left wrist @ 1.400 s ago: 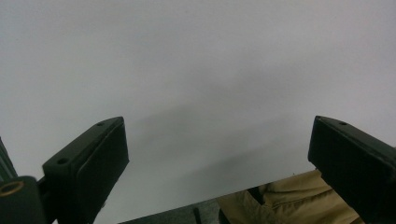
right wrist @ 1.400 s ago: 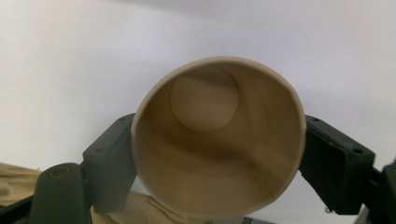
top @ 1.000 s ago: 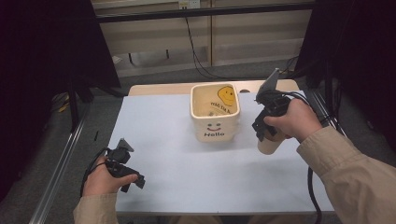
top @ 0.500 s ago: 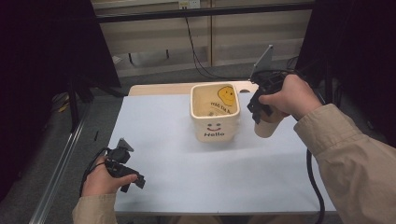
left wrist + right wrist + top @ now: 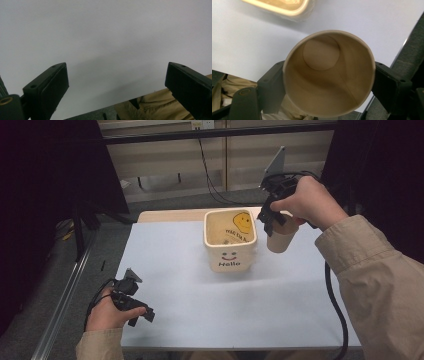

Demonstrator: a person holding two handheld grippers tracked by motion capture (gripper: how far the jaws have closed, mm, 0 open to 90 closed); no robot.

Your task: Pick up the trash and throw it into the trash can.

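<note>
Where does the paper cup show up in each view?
High view: paper cup upper right, in the right hand-held gripper, just right of the Hello container.
Right gripper view: centre, open mouth toward the camera, a jaw on each side.
Left gripper view: bare table.
Shared landmark: the Hello container, top edge.

Dim room with dark edges; soft overhead light brightens the pale bench [image 5: 190,320]. A faint shadow lies beside the tub [image 5: 230,242]. Close gripper views look soft and slightly blurred.

White-topped table [image 5: 200,320] carrying a cream "Hello" bin [image 5: 230,240], which stands upright near the table's far edge.
</note>
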